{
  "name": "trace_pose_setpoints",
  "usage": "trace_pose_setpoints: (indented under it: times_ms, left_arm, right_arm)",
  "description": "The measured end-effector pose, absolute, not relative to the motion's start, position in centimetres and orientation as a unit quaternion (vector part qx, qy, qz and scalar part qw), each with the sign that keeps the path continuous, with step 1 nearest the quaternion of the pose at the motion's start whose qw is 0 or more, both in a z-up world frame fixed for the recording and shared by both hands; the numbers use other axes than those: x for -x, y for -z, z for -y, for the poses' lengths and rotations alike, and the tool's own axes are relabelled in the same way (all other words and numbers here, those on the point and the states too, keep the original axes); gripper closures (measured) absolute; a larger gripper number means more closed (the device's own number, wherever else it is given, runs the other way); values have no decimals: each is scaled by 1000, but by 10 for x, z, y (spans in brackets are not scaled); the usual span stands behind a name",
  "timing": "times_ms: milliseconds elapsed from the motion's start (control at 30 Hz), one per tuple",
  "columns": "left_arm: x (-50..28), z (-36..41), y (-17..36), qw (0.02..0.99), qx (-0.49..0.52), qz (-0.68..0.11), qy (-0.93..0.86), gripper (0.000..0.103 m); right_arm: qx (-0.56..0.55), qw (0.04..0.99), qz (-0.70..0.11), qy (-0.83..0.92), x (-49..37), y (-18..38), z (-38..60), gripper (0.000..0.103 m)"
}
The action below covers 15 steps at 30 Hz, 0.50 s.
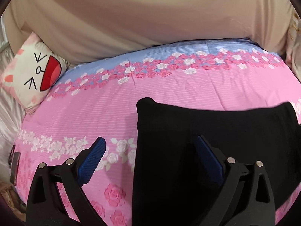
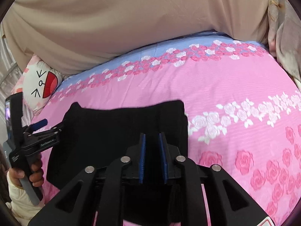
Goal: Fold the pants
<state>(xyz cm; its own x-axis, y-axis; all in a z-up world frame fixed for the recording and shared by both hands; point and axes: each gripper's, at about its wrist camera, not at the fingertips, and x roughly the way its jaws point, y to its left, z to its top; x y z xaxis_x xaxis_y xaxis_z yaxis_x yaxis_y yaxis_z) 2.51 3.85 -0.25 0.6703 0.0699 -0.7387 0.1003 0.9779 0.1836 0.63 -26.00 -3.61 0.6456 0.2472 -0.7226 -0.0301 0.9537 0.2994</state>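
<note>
The black pants (image 1: 216,131) lie folded into a flat rectangle on the pink rose bedsheet (image 1: 169,86). My left gripper (image 1: 150,143) is open wide over the pants' left edge: one blue pad is above the sheet, the other above the black cloth. In the right wrist view the pants (image 2: 116,128) lie just ahead, and my right gripper (image 2: 152,137) hovers over their near right part with its pads a small gap apart and nothing visibly between them. The left gripper (image 2: 49,125) shows there at the pants' left edge, held by a hand.
A white cat-face pillow (image 1: 35,71) lies at the bed's far left corner. A beige headboard cushion (image 1: 141,15) runs along the far side. Crumpled grey-beige fabric (image 2: 286,43) sits at the bed's far right. Pink sheet extends to the right of the pants.
</note>
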Motion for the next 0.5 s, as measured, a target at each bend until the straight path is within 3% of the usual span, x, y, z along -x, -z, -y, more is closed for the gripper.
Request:
trace_pose_setpoints:
  times_ms: [167,500]
  left_arm:
    - [-11,-44,2,900,-95,-426,14,9]
    - [8,-57,16,886,-94,-454,9,8]
  right_arm:
    - [-132,898,-414,-73,8,39,259,66]
    - [-158,888,-426,-74,25,43,269,55]
